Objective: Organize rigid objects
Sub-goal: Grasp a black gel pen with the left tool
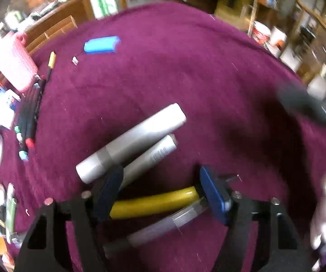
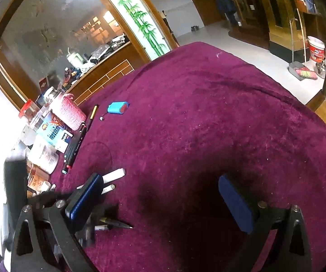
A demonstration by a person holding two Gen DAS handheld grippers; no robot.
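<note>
Left wrist view: the left gripper (image 1: 160, 192) points down at the purple cloth (image 1: 208, 79). Its two blue pads (image 1: 212, 195) stand apart, one on each side of a yellow pen (image 1: 156, 201). The pads are close to the pen's ends, but the picture is blurry, so I cannot tell if they press on it yet. A clear pen (image 1: 163, 224) lies just under the yellow one, nearer the camera. Two silver tubes lie a bit farther out: a big silver marker (image 1: 131, 142) and a thin silver marker (image 1: 151, 156) right beside it. The left pad sits in front of the thin one. To do this step well, I think the gripper should close on the yellow pen alone, gently, and not catch the clear pen or bump the silver ones. A row of dark markers (image 1: 28, 122) lies at the left edge, so that may be the tidy spot. A blue box (image 1: 101, 44) sits far off.

Right wrist view: the right gripper (image 2: 160, 204) is wide open with nothing in it. It hovers over bare cloth. The other gripper shows low on the left, by the white marker ends (image 2: 114, 174). It should stay out of the way
</note>
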